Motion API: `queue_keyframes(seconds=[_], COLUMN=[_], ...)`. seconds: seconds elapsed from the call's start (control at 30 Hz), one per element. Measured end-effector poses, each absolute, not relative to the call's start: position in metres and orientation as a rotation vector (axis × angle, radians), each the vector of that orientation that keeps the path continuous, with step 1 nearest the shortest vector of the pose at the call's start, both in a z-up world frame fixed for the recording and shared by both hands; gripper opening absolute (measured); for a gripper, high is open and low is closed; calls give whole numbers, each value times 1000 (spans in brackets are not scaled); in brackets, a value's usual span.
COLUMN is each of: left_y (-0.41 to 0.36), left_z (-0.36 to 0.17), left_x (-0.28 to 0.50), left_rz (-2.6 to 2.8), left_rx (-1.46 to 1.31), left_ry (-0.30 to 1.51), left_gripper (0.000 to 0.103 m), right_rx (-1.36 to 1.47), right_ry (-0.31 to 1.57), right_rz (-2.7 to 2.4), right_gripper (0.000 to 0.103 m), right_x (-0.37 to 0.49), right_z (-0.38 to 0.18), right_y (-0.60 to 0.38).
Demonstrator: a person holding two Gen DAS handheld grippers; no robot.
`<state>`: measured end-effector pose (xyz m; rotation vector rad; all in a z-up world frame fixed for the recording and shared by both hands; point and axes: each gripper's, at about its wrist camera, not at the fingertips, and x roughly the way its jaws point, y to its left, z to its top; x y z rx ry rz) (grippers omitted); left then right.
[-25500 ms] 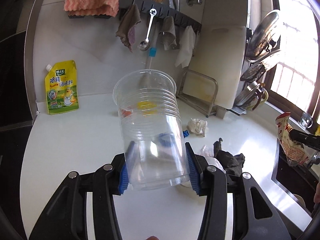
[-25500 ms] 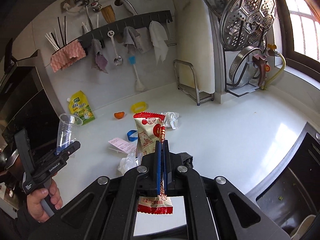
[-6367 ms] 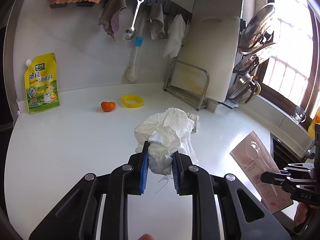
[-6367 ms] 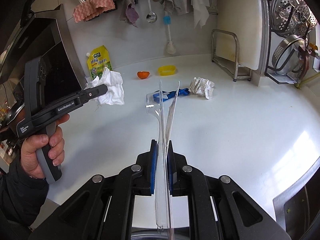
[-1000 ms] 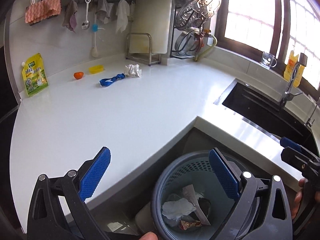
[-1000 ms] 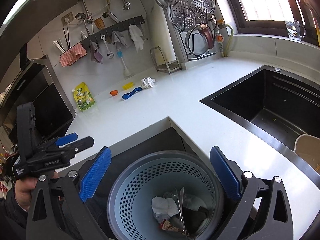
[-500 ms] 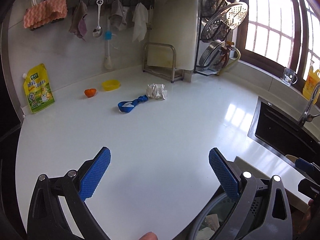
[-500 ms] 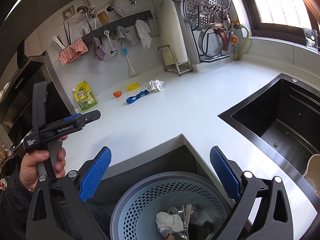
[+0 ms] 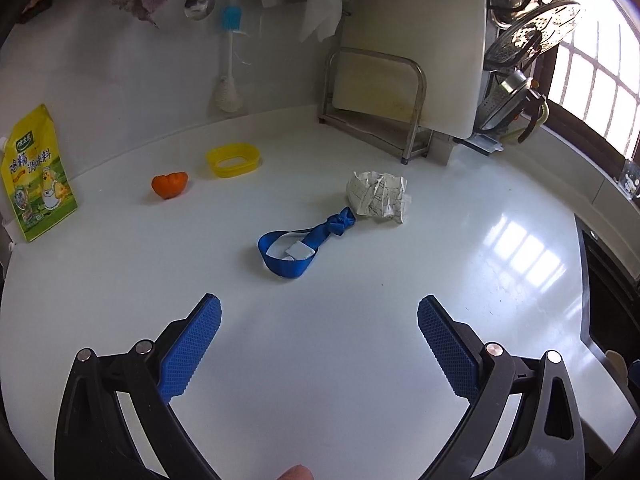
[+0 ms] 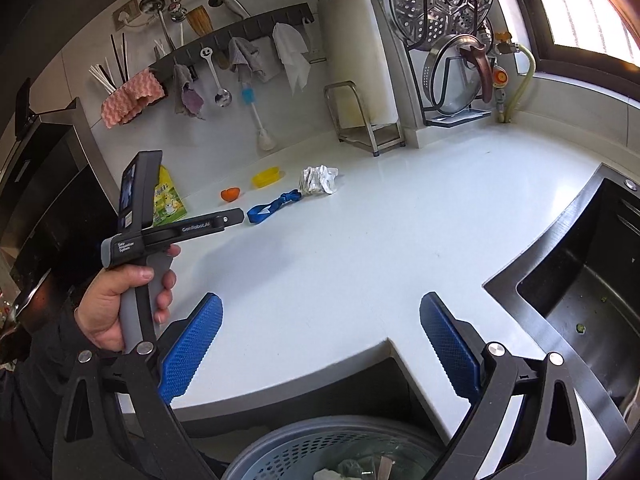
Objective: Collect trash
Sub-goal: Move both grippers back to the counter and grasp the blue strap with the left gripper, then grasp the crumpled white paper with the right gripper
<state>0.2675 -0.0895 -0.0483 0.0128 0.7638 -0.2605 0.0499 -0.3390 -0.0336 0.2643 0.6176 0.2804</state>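
Counter (image 9: 360,340) (white, glossy) w/ scraps

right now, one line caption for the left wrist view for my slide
Open left gripper faces a blue strap and crumpled paper on the white counter.

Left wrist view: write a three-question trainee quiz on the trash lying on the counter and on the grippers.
1. True or false: the blue strap lies between the left gripper and the crumpled paper.
2. Which item lies nearest the yellow seasoning pouch?
A. orange peel
B. yellow ring
C. crumpled paper
3. Fill in: in the right wrist view, the right gripper hangs over the ____ below the counter edge, its jaws wide apart.

Key:
1. True; the strap's knotted end reaches almost to the paper.
2. A
3. Bin, a perforated one with trash already in it.
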Motion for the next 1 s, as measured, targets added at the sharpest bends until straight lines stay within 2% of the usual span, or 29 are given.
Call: queue_keyframes(seconds=[0.13,0.23,0.5,0.53,0.57,0.7,0.73,0.8,1.0], left_y=[-104,-108,-112,-111,-112,-106,-105,-103,-93], left_z=[-63,-68,-87,-86,-85,-84,-84,-83,-80], left_x=[315,343,373,373,373,373,373,372,375], left_rz=[-219,-210,-258,-274,-286,-303,-311,-312,-268], left_rx=[76,88,126,121,135,140,134,133,125], left_ry=[821,855,919,915,911,886,887,888,854], left_gripper=[95,84,75,66,53,30,17,11,4], right_rx=[245,216,178,176,173,182,177,153,89], right_ry=[616,611,620,622,628,654,666,680,753], right_rz=[278,284,292,288,287,293,292,283,242], right_gripper=[94,94,94,94,94,94,94,94,94], right_x=[78,102,171,180,188,226,237,259,334], right_z=[-32,-26,-22,-24,-25,-31,-32,-33,-43], right_y=[-336,-332,-320,-318,-316,-303,-299,-288,-261])
